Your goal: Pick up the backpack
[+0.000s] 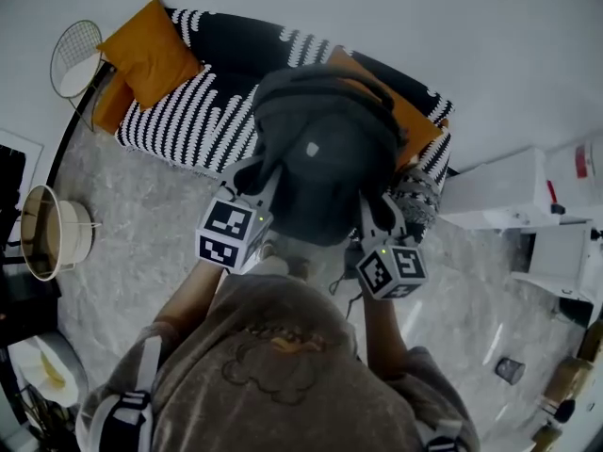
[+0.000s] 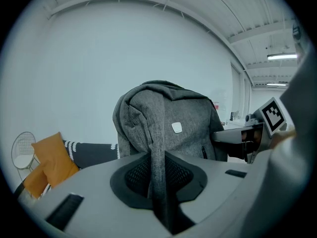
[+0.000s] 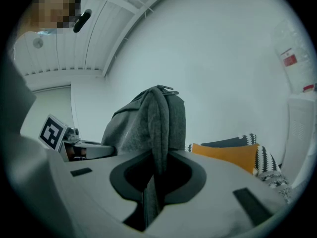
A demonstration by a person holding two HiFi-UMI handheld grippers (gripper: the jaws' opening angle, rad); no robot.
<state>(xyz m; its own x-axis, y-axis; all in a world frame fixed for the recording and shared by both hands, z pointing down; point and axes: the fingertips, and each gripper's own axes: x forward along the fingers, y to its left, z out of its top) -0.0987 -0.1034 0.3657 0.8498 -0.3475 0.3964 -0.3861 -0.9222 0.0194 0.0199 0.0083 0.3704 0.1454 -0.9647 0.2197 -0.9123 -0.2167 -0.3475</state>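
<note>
A grey fabric backpack (image 1: pixel 325 153) hangs in the air in front of the person, above the floor and before the sofa. My left gripper (image 1: pixel 268 179) is shut on its left shoulder strap (image 2: pixel 157 167), which runs straight down between the jaws. The pack's body with a small white badge (image 2: pixel 177 128) fills that view's middle. My right gripper (image 1: pixel 372 210) is shut on the right shoulder strap (image 3: pixel 158 133), pinched between its jaws. From the right gripper view the backpack (image 3: pixel 143 125) shows side-on, with the left gripper's marker cube (image 3: pixel 52 131) beyond it.
A black-and-white patterned sofa (image 1: pixel 203 102) with orange cushions (image 1: pixel 151 50) stands behind the pack. A wire side table (image 1: pixel 75 56) is at the far left, a round basket (image 1: pixel 47 234) on the left floor. White boxes (image 1: pixel 495 188) sit at the right.
</note>
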